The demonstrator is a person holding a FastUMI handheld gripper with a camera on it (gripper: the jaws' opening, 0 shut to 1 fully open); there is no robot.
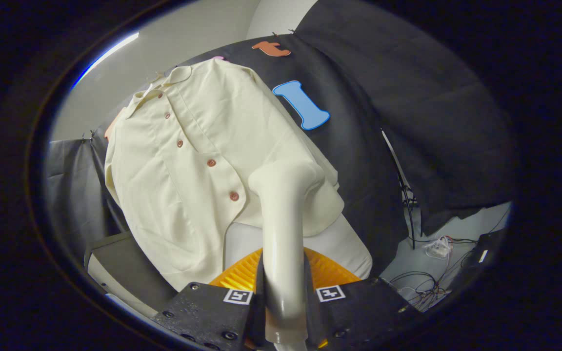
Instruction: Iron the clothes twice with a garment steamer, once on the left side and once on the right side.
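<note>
The gripper (283, 312) has both fingers clamped on the handle of the steamer (281, 214) — its head rests against the lower right of the hanging shirt (188, 146), beside the buttons.

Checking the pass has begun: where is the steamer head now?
In the gripper view, the steamer is clamped between the fingers of the gripper, its head against the shirt near the hem, just beside the lowest button.

One shirt (203, 161) with five buttons (211, 163); one steamer (283, 234); two fingers (261, 292) clamping it.
</note>
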